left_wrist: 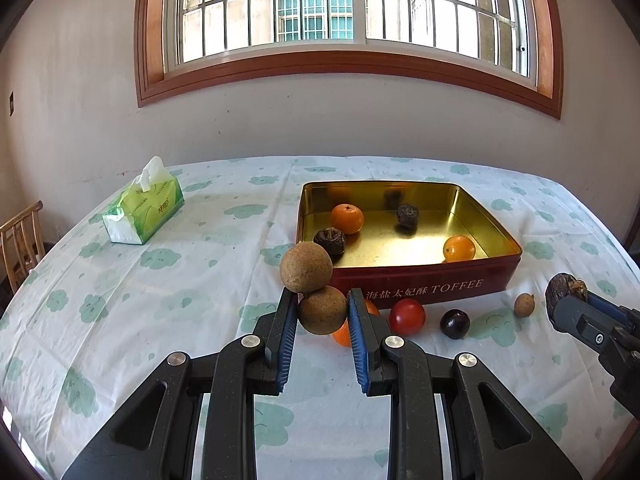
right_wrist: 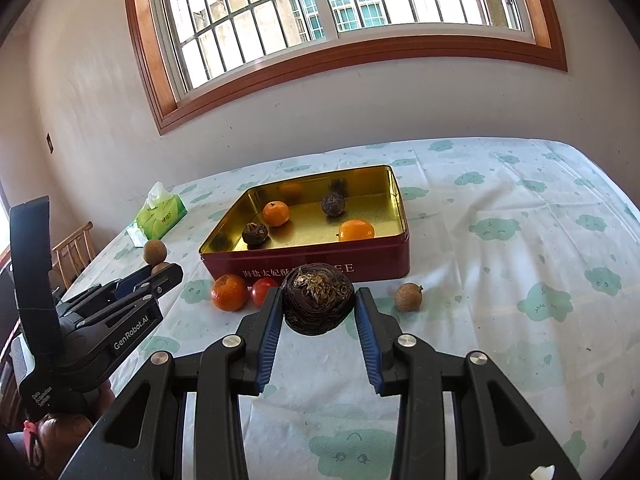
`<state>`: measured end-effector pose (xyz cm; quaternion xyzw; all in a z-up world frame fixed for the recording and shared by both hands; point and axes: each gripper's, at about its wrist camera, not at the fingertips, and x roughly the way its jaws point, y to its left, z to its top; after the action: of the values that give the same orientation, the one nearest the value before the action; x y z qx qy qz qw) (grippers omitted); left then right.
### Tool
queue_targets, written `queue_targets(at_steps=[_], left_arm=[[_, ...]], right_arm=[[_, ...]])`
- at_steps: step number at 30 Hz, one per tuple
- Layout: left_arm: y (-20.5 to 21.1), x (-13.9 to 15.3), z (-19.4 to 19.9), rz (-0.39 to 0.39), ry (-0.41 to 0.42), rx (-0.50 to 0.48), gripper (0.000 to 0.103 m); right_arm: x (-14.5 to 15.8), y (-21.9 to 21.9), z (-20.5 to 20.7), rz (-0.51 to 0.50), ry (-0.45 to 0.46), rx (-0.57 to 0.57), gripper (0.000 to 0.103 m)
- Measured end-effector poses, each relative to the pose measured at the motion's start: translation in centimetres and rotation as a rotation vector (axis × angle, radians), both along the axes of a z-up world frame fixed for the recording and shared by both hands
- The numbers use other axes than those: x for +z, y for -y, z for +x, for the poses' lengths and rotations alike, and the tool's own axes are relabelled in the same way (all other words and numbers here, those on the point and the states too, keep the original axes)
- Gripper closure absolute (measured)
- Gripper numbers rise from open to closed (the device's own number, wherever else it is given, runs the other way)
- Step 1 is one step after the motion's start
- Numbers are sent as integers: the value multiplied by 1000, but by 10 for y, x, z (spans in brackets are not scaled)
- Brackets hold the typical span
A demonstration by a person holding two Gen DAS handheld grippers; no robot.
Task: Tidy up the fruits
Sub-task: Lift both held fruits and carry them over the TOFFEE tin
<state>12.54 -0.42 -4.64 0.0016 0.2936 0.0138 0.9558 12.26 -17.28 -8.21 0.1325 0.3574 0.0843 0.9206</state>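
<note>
The left gripper [left_wrist: 322,312] is clamping its jaws on a pair of joined brown longans [left_wrist: 322,310]: the lower one is sitting between the blue pads, while the upper one is sticking out above and beyond the left jaw. The pair is hanging clear of the bench [left_wrist: 160,280].

The right gripper [right_wrist: 318,312] is pinching its jaws on a dark wrinkled fruit [right_wrist: 318,304] with dried pale fibres on top, held at the jaw tips above the cloth.

Straight beyond both sets of jaws, the red toffee tin [left_wrist: 420,286] is lying open, with two small oranges [left_wrist: 347,219] and two dark wrinkled fruits [left_wrist: 407,216] resting on its gold floor.

Just past the left jaws, between them and the tin wall, an orange [left_wrist: 343,336] is peeking out behind the held longans; a red tomato [left_wrist: 407,317] and a dark plum [left_wrist: 455,323] are lying to the right of it, and a loose longan [left_wrist: 523,305] farther right. Far beyond the left jaws, off to the left, a green tissue pack [left_wrist: 148,208] is sitting on the cloth.
</note>
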Motion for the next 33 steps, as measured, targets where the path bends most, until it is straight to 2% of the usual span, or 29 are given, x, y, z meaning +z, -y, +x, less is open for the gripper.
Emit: queue_targets(at_steps=[33], left_arm=[[10,25,35,23,53,-25,77]], right_arm=[[21,-2,33,-4,48,25,69]])
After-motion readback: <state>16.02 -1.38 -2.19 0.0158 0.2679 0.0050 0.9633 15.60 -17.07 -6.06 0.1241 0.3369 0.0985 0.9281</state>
